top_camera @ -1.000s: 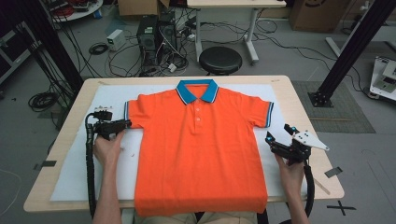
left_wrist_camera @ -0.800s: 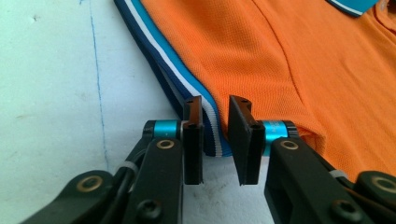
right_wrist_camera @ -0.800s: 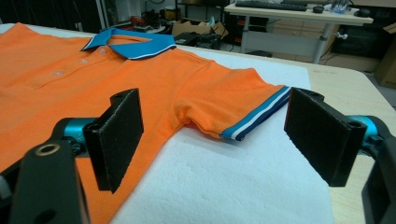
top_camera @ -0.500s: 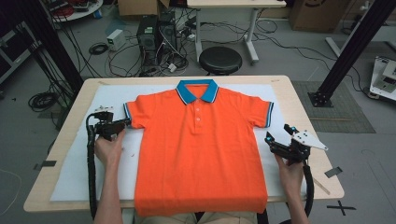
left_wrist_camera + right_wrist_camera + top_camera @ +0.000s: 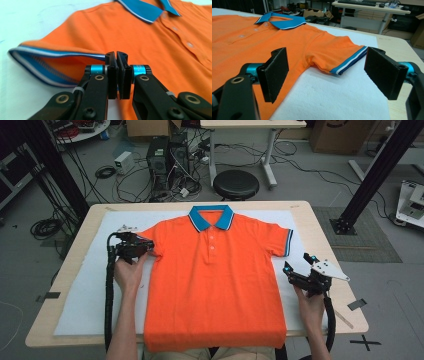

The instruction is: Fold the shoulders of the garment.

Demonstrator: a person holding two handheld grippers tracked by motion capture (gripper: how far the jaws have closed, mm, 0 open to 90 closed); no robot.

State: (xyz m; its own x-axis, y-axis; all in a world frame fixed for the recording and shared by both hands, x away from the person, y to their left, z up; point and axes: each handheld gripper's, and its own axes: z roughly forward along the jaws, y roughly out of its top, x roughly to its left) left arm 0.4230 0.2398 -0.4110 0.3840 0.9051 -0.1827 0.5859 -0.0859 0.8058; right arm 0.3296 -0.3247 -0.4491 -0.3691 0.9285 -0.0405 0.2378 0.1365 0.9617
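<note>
An orange polo shirt [image 5: 215, 285] with a blue collar [image 5: 211, 216] lies flat, front up, on a white mat. My left gripper [image 5: 149, 246] is shut on the striped cuff of the shirt's left sleeve [image 5: 50, 62]. The pinched edge [image 5: 116, 56] is raised off the mat, so the cuff gapes open. My right gripper [image 5: 289, 272] rests beside the shirt's right edge, below the right sleeve [image 5: 280, 240]. Its jaws stand open with nothing between them [image 5: 327, 72], and that sleeve [image 5: 342, 55] lies flat ahead of them.
The white mat [image 5: 100, 285] covers most of the wooden table [image 5: 325, 225], with bare strips either side of the shirt. The shirt's hem hangs at the table's front edge. A black stool [image 5: 236, 184], computer boxes [image 5: 167, 155] and cables are on the floor behind.
The left gripper has closed on the left sleeve cuff and moved up and inward toward the shirt body, lifting the cuff. The right gripper has stayed put.
</note>
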